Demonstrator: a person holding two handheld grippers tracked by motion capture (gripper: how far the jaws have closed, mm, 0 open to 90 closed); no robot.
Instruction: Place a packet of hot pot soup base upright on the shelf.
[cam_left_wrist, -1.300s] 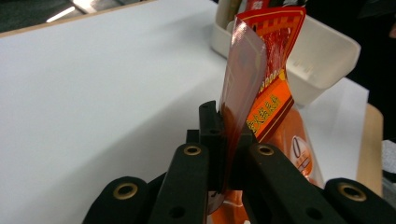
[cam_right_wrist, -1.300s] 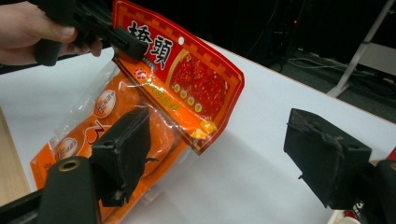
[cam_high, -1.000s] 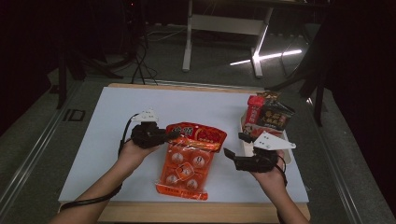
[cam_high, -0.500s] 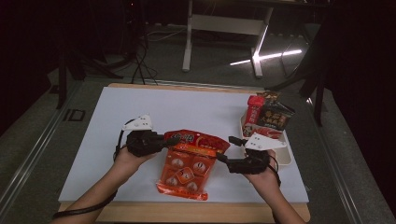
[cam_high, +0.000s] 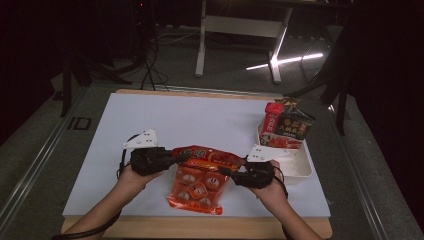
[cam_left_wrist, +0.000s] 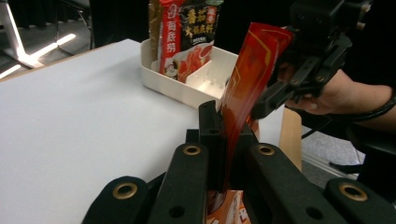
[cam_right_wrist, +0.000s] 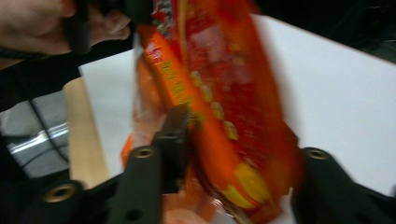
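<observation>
Left gripper view has my left gripper (cam_left_wrist: 223, 140) clamped tight on the top edge of the glossy orange-red snack bag (cam_left_wrist: 247, 88); its print is too small to read. My right gripper (cam_high: 227, 171) has just been closing, the bag's other corner between its jaws; whether the pads press I cannot tell. Both forearms come over the near edge of the white table (cam_high: 200, 117). Chinese-lettered red and black packets (cam_high: 286, 127) stand in a cream tray (cam_high: 300, 167) near the right edge. Dark room beyond.

bench (cam_high: 200, 120): white top, wooden front edge | white tray (cam_high: 300, 170): far right side, divided compartments | red packet (cam_high: 272, 122) and dark packet (cam_high: 295, 125): upright in tray's far end, side by side
</observation>
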